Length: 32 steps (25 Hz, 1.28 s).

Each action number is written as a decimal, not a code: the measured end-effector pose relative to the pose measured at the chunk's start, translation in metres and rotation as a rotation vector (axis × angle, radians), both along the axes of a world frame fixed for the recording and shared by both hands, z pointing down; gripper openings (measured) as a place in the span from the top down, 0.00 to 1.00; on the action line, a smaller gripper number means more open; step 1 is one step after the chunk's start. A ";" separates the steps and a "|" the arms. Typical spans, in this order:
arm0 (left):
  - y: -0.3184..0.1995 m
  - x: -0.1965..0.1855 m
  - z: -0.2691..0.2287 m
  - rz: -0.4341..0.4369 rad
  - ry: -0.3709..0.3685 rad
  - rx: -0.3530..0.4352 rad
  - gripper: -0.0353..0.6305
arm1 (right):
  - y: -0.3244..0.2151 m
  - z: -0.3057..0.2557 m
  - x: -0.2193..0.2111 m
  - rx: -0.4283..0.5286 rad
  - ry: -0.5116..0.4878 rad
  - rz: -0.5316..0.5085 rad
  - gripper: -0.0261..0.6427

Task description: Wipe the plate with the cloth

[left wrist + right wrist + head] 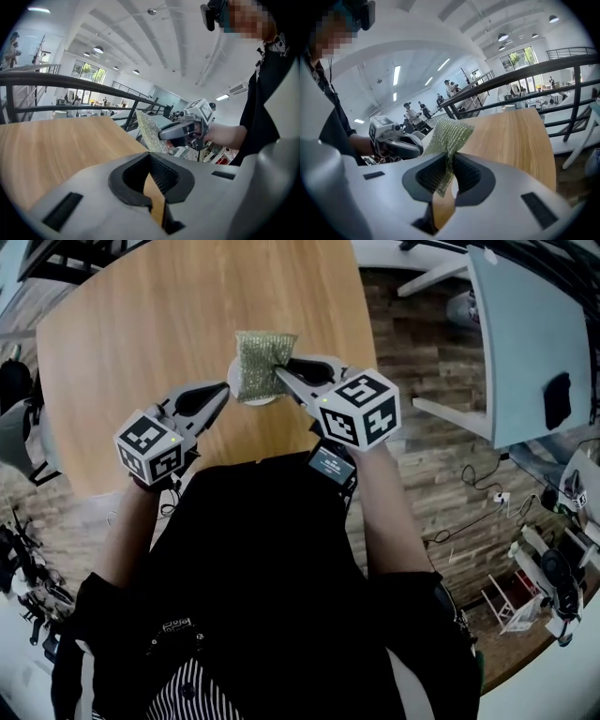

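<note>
Over plate (255, 401), cloth (263, 360) pointing forward, right claw (282, 374)

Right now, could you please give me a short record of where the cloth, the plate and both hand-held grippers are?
cloth: green mesh, pinched in the right hand-held gripper, above the plate
plate: white, mostly hidden under the cloth
left hand-held gripper: jaws together, nothing between them, tip by the plate's rim
table: wooden
</note>
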<state>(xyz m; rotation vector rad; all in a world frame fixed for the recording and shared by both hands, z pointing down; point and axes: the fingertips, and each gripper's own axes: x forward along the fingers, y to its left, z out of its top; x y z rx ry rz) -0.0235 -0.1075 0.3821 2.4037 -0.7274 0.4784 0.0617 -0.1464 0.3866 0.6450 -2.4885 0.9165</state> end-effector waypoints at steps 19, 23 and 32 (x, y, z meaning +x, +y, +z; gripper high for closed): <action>-0.013 -0.059 0.171 0.062 -0.136 -0.283 0.96 | 0.010 0.145 -0.039 -0.261 0.187 -0.076 0.90; -0.011 -0.046 0.187 0.120 -0.175 -0.279 0.96 | 0.015 0.160 -0.035 -0.296 0.194 -0.059 0.90; -0.023 -0.012 0.237 0.316 -0.389 -0.231 0.95 | 0.016 0.189 -0.034 -0.340 0.241 -0.054 0.90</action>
